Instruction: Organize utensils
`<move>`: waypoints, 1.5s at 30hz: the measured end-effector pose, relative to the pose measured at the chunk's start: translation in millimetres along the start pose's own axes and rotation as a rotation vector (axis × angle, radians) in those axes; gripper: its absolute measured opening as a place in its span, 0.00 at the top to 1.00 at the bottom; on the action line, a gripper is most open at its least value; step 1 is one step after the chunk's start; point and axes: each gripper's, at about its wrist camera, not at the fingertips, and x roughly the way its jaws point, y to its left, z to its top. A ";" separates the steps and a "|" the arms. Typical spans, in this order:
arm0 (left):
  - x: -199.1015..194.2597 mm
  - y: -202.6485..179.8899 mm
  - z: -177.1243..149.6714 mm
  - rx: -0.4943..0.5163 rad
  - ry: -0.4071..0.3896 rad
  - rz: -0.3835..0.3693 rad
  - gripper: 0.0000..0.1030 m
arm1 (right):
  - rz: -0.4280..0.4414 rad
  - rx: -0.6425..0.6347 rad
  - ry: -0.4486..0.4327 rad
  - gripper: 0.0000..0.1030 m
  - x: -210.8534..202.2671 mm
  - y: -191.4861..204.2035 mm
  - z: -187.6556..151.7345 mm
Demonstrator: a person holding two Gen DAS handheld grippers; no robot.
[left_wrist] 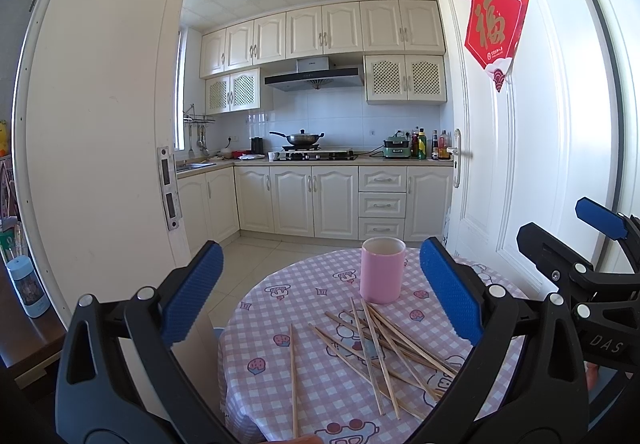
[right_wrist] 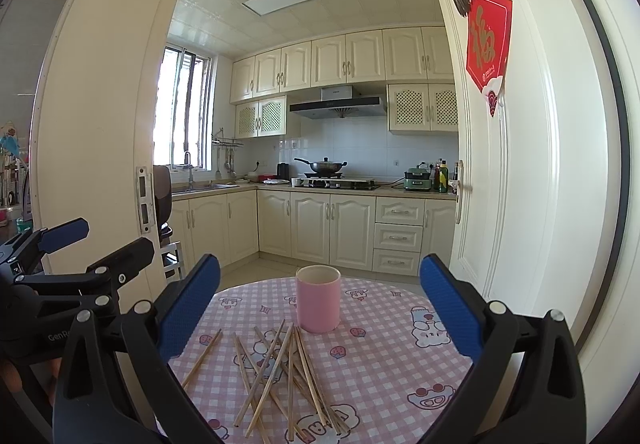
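The left gripper (left_wrist: 320, 292) hangs above the near edge of a round table (left_wrist: 496, 284), its blue fingers (left_wrist: 192, 292) spread wide with nothing between them. Through that gap, at about 12 o'clock, a pink cup (left_wrist: 382, 270) stands upright on the pink checked cloth. Just in front of the cup, at 6 o'clock from it, wooden chopsticks (left_wrist: 376, 348) lie in a loose crossed heap, and one stray chopstick (left_wrist: 293, 380) lies apart at the heap's 9 o'clock.

The right gripper (right_wrist: 320, 308) also hovers over the table, its fingers (right_wrist: 450, 308) wide apart and empty. In its view the cup (right_wrist: 318, 298) sits at 12 o'clock, the chopsticks (right_wrist: 288, 372) piled at the cup's 6 to 7 o'clock, the top ends of some near its base; whether they touch it cannot be told. Each gripper shows at the edge of the other's view: the right one at 3 o'clock (left_wrist: 560, 248), the left at 9 o'clock (right_wrist: 92, 240).
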 end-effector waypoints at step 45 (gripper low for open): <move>78.0 6.5 -4.4 0.023 0.164 -0.002 0.06 | 0.032 0.033 0.160 0.07 74.8 -7.1 -10.1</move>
